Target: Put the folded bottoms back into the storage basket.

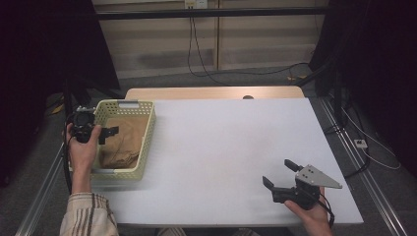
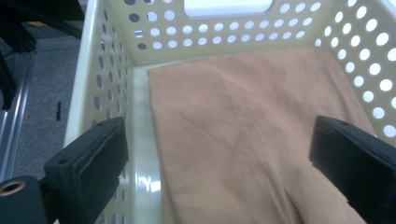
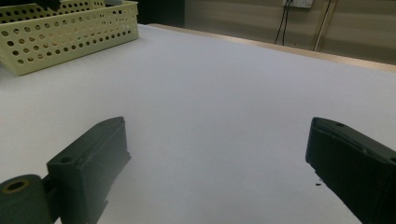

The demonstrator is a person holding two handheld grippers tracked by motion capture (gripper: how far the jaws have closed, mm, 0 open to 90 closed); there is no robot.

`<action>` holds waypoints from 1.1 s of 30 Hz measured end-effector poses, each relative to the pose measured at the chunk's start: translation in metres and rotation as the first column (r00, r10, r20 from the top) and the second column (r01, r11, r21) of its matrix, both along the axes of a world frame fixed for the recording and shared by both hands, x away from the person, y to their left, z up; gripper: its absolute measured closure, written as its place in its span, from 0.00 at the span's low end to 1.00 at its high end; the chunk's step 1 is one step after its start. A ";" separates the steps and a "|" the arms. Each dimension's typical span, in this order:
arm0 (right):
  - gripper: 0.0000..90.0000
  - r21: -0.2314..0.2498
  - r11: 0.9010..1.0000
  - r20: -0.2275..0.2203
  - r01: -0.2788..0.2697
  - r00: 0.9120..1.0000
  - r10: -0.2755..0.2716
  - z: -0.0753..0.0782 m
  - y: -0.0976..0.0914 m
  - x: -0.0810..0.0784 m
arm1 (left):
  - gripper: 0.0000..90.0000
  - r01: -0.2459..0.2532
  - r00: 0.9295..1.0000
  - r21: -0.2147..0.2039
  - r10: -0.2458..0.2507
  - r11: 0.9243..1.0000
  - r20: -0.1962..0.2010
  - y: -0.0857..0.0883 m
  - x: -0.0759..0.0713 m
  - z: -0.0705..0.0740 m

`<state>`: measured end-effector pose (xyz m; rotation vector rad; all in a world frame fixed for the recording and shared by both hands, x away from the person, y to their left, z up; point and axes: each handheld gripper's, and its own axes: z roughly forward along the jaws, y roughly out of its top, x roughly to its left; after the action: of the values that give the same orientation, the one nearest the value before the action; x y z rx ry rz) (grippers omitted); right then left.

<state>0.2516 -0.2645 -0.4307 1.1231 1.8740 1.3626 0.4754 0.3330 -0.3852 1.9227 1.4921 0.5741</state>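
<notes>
surface: white table top (image 1: 221, 147), bare wooden strip at its far edge, metal rails along both sides
room: grey carpet floor, beige wall panels at the back, black cables hanging down from a wall socket, dark curtains left and right
basket: pale yellow perforated plastic basket (image 1: 147, 142) on the left end of the table, long side running away from me, handle slot in the far wall
in basket: tan cloth (image 1: 123, 142) lying loosely folded on the bottom, covers most of the floor, a strip of bare plastic shows along one wall in the left gripper view (image 2: 233, 140)
left gripper: my left gripper (image 1: 109, 132) held over the left rim of the basket, pointing in across it; jaws spread wide, nothing pinched, cloth lies below and between them but pads not pressing on it
right gripper: my right gripper (image 1: 279, 172) near the front right corner of the table, well apart from the basket, pointing toward it; jaws wide, holding nothing, just bare table top in front
hands: my left hand (image 1: 83, 150) wraps the left gripper body, plaid sleeve at the bottom edge
</notes>
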 end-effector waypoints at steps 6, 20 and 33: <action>0.07 0.005 1.000 -0.003 0.000 1.000 0.000 0.000 0.000 0.000 | 0.05 0.009 0.999 0.011 -0.010 1.000 0.048 -0.003 -0.006 0.006; 0.07 0.016 1.000 -0.006 0.001 1.000 -0.001 -0.001 -0.003 0.001 | 0.05 0.057 0.968 -0.022 -0.050 0.998 0.244 -0.006 -0.015 0.019; 0.07 0.021 1.000 -0.007 0.013 1.000 -0.013 0.000 -0.003 0.000 | 0.05 0.132 0.949 -0.065 -0.107 0.989 0.298 -0.013 -0.020 0.025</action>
<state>0.2518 -0.2678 -0.4308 1.1495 1.8576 1.3758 0.4553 0.3195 -0.3604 1.7599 1.1850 0.6965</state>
